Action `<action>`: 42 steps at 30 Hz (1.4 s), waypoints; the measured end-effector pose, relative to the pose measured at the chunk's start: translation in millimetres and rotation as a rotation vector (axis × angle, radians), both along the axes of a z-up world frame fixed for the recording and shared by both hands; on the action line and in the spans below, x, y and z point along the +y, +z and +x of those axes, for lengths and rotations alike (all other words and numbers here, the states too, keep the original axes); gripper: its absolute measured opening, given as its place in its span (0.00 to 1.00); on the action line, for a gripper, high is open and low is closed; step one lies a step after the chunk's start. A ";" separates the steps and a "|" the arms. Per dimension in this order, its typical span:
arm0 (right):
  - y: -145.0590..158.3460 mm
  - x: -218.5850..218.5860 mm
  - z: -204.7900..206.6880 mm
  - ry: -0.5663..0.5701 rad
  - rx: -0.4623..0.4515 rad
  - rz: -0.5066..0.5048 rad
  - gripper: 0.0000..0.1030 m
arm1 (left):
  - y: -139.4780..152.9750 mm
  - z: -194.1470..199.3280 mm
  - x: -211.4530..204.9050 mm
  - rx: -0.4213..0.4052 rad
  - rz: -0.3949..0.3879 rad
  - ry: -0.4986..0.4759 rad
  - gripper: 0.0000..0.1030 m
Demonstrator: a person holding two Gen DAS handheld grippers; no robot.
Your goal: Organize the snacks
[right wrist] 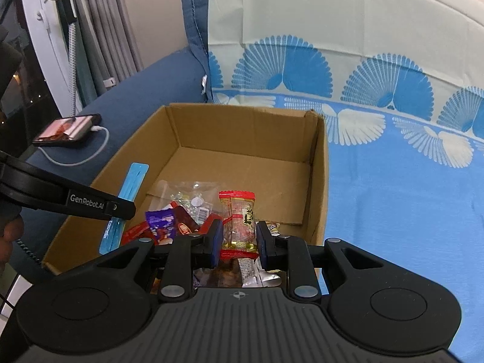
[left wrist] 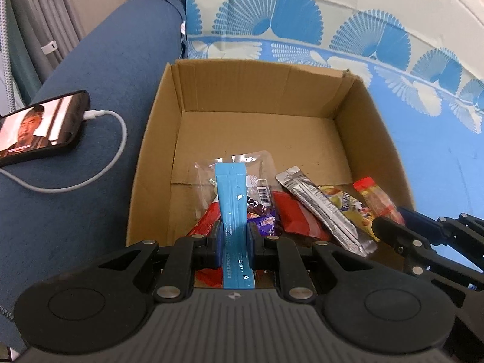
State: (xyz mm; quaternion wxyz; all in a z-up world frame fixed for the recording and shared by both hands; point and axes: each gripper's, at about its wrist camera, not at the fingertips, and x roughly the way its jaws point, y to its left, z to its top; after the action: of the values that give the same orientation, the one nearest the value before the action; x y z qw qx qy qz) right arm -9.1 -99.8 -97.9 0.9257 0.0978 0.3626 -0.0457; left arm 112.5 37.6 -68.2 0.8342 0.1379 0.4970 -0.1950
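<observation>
While both tongs hang over the cardboard box, each is clamped on a snack.

Left tongs pinch a blue stick packet standing upright above the near end of the box; right tongs grip a clear red-edged candy packet, seen at 3 o'clock in the left view. Other snacks, a silver packet and a purple wrapper, pile at 6 o'clock; the 12 o'clock half of the floor is bare. Risk, as I judge it: a release over the heap lets slick packets slide and jumble; the tongs, side by side, could knock together or catch the near wall.
</observation>
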 end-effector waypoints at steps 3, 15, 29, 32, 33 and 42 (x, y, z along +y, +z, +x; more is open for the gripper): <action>-4.0 -2.4 8.9 -0.006 0.005 -0.002 0.25 | -8.7 8.7 -3.7 0.002 0.025 0.009 0.18; 3.3 -5.3 -10.0 -0.025 0.019 0.055 0.79 | 1.7 -14.0 26.1 -0.040 0.080 0.100 1.00; 36.3 31.9 -112.2 -0.085 -0.038 -0.035 0.98 | 37.7 -131.7 65.1 -0.074 -0.017 0.169 1.00; 39.9 40.0 -132.9 -0.076 -0.069 -0.070 0.98 | 44.5 -150.4 66.2 -0.123 -0.008 0.152 1.00; 40.4 42.8 -139.7 -0.069 -0.076 -0.078 0.98 | 45.9 -156.4 66.2 -0.130 -0.005 0.146 1.00; 53.4 50.1 -177.3 -0.084 -0.140 -0.098 1.00 | 45.9 -192.6 68.3 -0.148 0.023 0.103 1.00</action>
State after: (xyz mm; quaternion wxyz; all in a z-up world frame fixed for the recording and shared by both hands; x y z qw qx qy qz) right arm -186.4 -49.7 -44.5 0.9497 0.0705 0.2900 -0.0951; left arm -80.1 105.9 -22.3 0.8759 0.1361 0.4426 -0.1354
